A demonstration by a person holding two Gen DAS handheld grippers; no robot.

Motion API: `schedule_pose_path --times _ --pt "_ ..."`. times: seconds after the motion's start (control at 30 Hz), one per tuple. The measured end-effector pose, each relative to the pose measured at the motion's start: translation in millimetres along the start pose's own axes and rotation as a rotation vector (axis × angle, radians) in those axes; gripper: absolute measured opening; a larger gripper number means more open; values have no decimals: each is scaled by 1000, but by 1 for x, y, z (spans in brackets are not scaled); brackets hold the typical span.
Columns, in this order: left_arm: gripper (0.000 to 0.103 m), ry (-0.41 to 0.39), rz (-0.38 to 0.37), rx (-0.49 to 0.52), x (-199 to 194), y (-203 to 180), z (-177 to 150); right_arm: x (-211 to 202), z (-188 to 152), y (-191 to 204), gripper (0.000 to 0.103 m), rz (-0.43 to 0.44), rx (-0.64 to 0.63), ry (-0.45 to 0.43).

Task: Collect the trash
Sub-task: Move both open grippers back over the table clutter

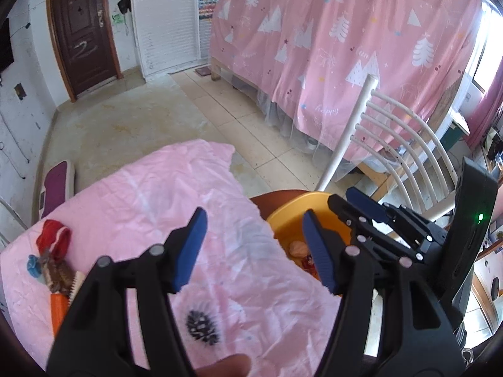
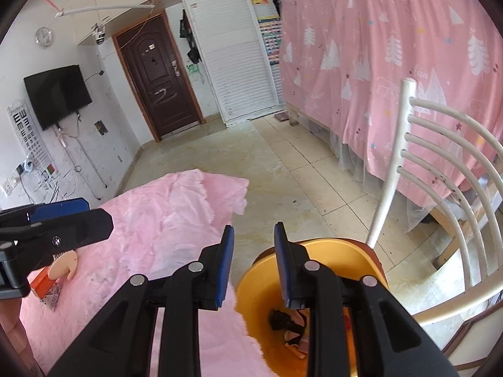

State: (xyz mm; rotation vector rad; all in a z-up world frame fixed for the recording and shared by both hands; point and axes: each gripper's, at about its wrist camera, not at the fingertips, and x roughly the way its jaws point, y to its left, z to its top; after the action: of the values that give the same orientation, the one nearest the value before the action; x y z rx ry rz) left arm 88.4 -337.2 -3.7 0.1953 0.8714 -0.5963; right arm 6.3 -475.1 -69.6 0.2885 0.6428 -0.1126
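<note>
My left gripper (image 1: 255,251) hangs open over the pink-clothed table (image 1: 176,194), nothing between its blue pads. To its right, a yellow bin (image 1: 289,220) stands on a brown seat and holds scraps (image 1: 298,247). Loose trash lies at the table's left edge: a red piece (image 1: 53,239), a blue bit (image 1: 33,265), a brown wrapper (image 1: 59,278) and an orange packet (image 1: 59,309). A black pine cone (image 1: 201,326) lies near me. My right gripper (image 2: 254,262) is open and empty, above the bin's rim (image 2: 333,246), with dark and pink trash (image 2: 289,323) inside.
A white slatted chair back (image 2: 440,172) rises right of the bin. A bed behind a pink curtain (image 1: 330,47) fills the right side. Tiled floor (image 2: 283,169) runs to a brown door (image 2: 163,78). A peach comb (image 2: 64,265) lies by the orange packet (image 2: 42,282).
</note>
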Motion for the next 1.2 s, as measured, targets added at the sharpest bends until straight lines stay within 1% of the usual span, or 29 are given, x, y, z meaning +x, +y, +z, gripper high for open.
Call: schedule_pose_path --times 0.13,0.17,0.23,0.3,0.37,0.4,0.73,0.97,1.07,1.2 --pt "61 -30 5 -39 -17 28 -5 2 1 32 17 17 -48 9" --pt "61 -35 7 -50 -21 35 -6 3 2 42 19 22 -62 11" --pt "61 -46 12 -75 -28 50 -9 4 2 60 27 35 -89 14" --pt "61 -60 23 -104 -36 70 -13 6 4 75 42 47 -107 16" --pt "61 -71 35 -125 -43 86 -17 8 5 94 52 60 -126 17" --pt "61 -77 44 -140 -48 97 -19 9 5 100 54 65 -133 17" --pt "61 -88 100 -241 -72 171 -41 22 -3 187 55 125 -230 60" --pt "62 -85 141 -299 -76 216 -58 33 -11 227 55 145 -285 95" --pt "62 -86 178 -324 -77 234 -64 35 -17 241 55 151 -306 110" --pt "62 -81 225 -354 -78 257 -71 42 -23 258 61 172 -318 142"
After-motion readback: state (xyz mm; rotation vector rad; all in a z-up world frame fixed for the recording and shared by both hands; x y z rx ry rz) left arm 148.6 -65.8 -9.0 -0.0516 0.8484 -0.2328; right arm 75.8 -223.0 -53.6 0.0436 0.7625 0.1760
